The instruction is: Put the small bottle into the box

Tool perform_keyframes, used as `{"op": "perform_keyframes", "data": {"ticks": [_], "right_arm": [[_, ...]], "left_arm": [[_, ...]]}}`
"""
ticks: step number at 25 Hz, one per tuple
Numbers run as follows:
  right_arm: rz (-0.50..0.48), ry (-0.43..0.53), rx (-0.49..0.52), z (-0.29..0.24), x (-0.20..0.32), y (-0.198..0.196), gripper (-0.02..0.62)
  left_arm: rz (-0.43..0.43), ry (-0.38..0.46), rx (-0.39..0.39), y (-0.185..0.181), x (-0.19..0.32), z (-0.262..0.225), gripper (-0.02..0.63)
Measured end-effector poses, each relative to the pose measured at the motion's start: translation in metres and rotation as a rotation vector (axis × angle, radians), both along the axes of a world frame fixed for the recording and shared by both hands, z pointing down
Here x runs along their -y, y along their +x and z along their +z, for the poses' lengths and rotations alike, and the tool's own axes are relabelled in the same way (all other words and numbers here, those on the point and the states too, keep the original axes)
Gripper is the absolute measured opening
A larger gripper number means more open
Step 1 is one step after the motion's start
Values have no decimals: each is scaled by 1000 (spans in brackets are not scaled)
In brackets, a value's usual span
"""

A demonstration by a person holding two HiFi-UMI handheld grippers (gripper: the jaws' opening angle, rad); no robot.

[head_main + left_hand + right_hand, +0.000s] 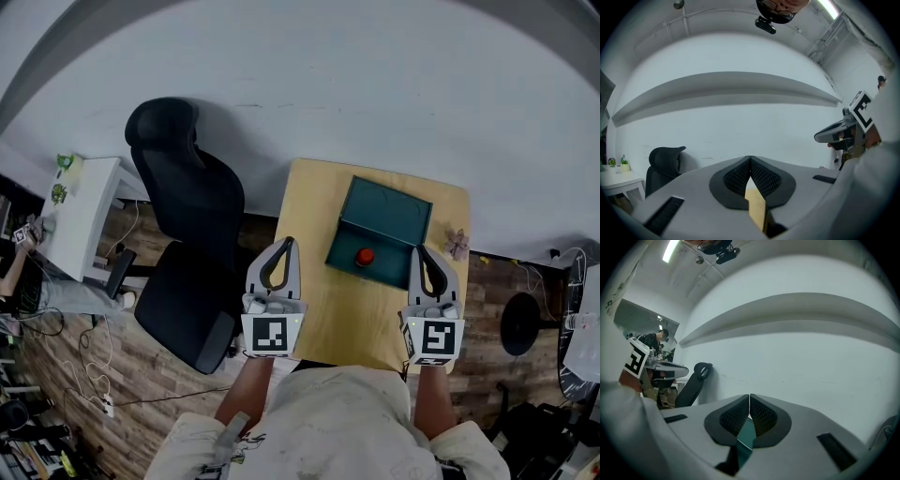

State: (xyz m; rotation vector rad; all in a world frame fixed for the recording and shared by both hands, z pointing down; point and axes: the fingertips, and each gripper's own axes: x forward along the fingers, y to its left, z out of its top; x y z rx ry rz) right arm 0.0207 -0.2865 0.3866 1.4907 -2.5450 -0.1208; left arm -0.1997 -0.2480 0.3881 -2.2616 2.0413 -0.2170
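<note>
On the wooden table (309, 300) stands an open teal box (380, 216) with its lid raised toward the far side. A small bottle with a red cap (364, 257) sits inside the box, near its front wall. My left gripper (288, 243) is shut and empty over the table's left edge, left of the box. My right gripper (419, 249) is shut and empty just right of the box's front corner. In the left gripper view the shut jaws (750, 160) show only a sliver of table (757, 208). Below the right gripper (749, 397), a strip of the teal box (746, 440) shows.
A black office chair (187, 234) stands close to the table's left side. Further left is a white side table (80, 211) with small plants. A small pinkish object (457, 244) lies at the table's right edge. A white wall runs behind.
</note>
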Motion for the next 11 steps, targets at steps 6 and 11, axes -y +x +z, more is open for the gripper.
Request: {"op": "perform_keyframes", "data": {"ticks": [6,11], "right_arm": [[0,-3,9,0,1,0,18],[2,-6,12,1,1,2,18]], "left_arm": [[14,-3,12,2,0,1,8],[21,6,10,5,2,-1,8]]}}
